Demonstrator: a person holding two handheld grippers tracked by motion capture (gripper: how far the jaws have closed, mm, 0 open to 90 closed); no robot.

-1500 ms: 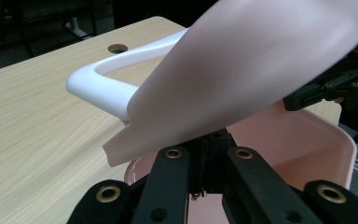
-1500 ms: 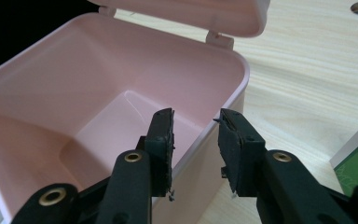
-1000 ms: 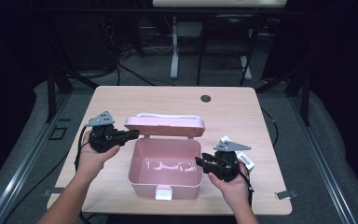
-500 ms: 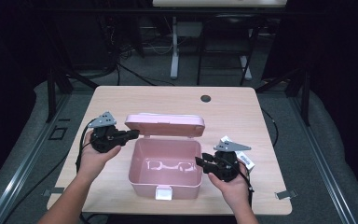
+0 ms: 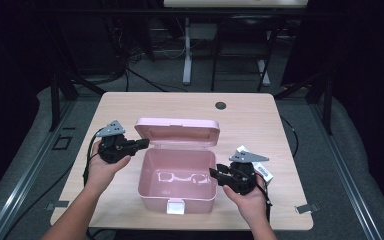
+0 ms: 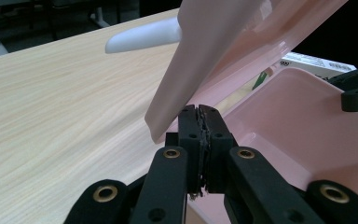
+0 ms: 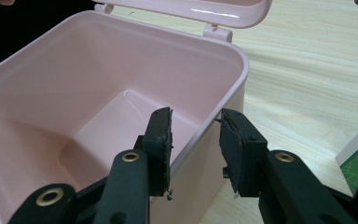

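Pink box (image 5: 177,180) open; carton label (image 5: 263,171) print unreadable.

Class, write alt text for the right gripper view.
An open pink box, empty inside, with the right gripper open and its fingers straddling the box's near wall. The raised lid sits behind, on a light wooden table.

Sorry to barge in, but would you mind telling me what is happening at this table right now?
A person is working on a pink box with a gripper in each hand. The left gripper, jaws shut, sits at the edge of the raised lid. The right gripper is open, its jaws straddling the box's right wall. The box looks empty inside. A small card or packet lies on the table beside the right hand.
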